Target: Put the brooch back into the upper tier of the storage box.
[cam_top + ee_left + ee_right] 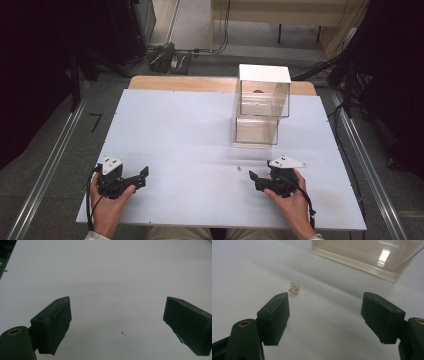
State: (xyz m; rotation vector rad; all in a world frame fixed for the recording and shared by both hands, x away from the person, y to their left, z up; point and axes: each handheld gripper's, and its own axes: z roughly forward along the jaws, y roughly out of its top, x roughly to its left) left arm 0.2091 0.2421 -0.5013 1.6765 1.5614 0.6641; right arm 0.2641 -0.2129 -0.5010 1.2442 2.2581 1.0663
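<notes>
A tiny sparkling cross-shaped trinket [294, 288] lies on the white board [175, 140]. In the high view the trinket [239, 167] rests just left of and beyond my right gripper [254, 181]. In the right gripper view my right gripper [325, 296] stands open with nothing between its jaws, and the trinket sits just past the left jaw's tip. My left gripper [143, 177] lies at the board's front left, held in a hand. In its own view my left gripper [117, 302] is wide open over bare board.
A clear plastic box with a white lid [263, 97] stands on a second clear box [256, 131] at the board's back right, and its lower edge [362, 260] shows beyond the right jaws. Dark curtains, cables and metal rails flank the table.
</notes>
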